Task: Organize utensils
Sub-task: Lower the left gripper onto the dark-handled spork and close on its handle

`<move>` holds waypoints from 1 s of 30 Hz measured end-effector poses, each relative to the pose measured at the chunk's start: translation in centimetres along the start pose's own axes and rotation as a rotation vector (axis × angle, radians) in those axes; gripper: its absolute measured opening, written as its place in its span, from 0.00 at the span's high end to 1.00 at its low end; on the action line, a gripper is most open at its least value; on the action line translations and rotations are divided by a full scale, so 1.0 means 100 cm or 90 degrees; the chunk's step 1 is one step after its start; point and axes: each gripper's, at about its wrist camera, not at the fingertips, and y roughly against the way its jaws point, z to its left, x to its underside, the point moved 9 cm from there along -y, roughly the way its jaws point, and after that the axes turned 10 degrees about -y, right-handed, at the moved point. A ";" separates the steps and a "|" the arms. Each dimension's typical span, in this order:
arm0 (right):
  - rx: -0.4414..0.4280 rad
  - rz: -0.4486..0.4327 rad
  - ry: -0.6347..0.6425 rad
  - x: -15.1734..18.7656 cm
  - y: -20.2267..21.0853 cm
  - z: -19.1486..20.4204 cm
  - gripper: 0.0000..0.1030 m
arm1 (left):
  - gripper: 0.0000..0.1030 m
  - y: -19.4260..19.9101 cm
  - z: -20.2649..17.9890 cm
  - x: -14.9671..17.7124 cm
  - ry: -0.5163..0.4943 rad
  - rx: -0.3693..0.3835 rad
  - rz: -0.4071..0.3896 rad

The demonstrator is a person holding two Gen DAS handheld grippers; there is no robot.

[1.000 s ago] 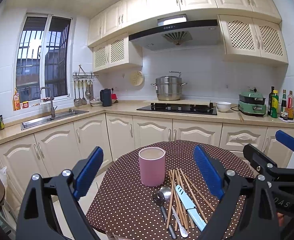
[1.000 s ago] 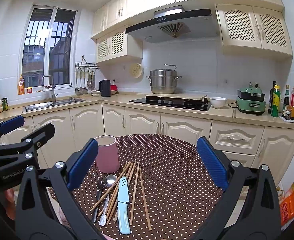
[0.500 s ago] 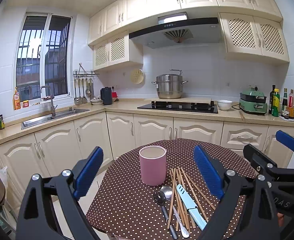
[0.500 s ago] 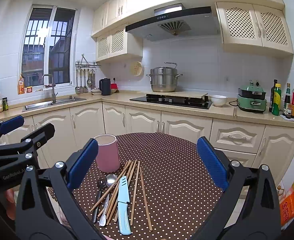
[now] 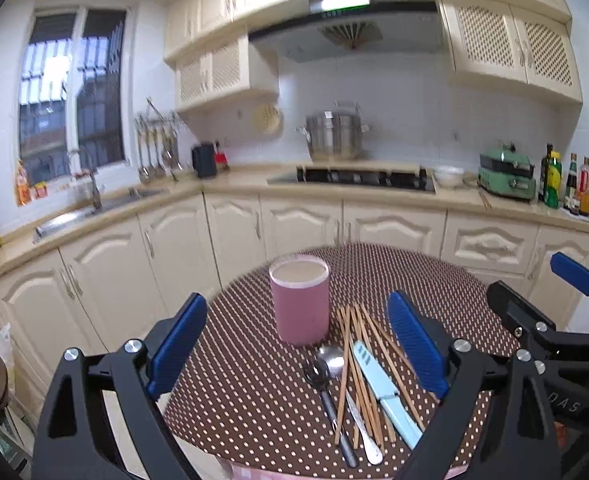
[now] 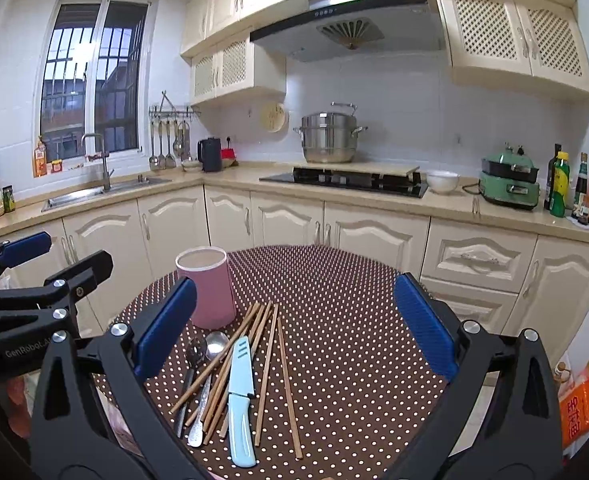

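Chopsticks [image 6: 250, 360], knife [image 6: 239, 396], spoons [image 6: 210, 348] beside pink cup [image 6: 208, 292]; left claw [image 5: 298, 352], right claw [image 6: 290, 332] both apart, empty.

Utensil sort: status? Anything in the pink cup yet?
Done: nothing visible. The pink cup stands upright with no handles above its rim. In hand: nothing; the left gripper and right gripper are both open above the table. Left: the chopsticks, light blue knife and two spoons all lie loose beside the cup.
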 end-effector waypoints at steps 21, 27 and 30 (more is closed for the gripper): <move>0.045 0.235 -0.046 0.091 -0.086 -0.045 0.06 | 0.13 -0.125 -0.008 0.124 0.079 0.186 0.345; 0.050 0.253 -0.057 0.101 -0.094 -0.053 0.06 | 0.13 -0.147 -0.013 0.136 0.077 0.176 0.383; 0.052 0.257 -0.061 0.103 -0.096 -0.057 0.06 | 0.13 -0.156 -0.015 0.141 0.055 0.156 0.405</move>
